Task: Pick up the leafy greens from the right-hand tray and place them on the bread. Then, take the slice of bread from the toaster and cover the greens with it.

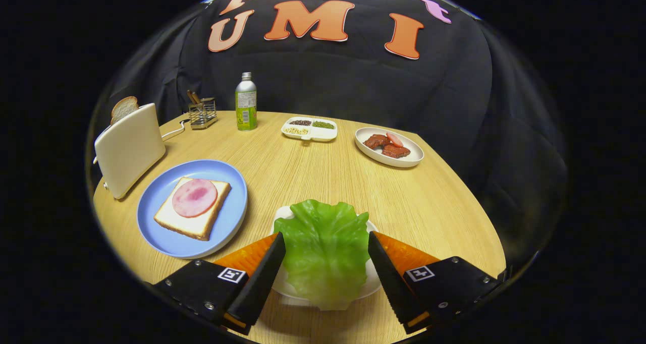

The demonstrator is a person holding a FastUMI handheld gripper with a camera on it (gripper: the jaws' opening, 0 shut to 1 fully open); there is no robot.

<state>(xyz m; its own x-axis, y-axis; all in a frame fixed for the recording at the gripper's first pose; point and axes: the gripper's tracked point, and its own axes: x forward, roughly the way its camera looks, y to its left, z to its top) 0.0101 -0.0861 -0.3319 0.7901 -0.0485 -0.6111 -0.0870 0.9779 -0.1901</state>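
Observation:
A green lettuce leaf point(323, 255) lies on a small white tray point(372, 282) right between my fingers. My gripper point(326, 238) is open, with one finger close along each side of the leaf. Ahead of the fingers to the left, a blue plate point(229, 182) holds a slice of bread point(202, 224) with a round pink ham slice point(195, 197) on top. Beyond that plate stands a cream toaster point(128, 150), and a slice of bread point(123, 108) sticks out of its top.
At the back of the round wooden table point(429, 208) stand a green bottle point(246, 102), a wire utensil holder point(202, 113), a white divided dish of grains point(309, 128) and a white plate of meat pieces point(388, 147). The table's edge curves round on the right.

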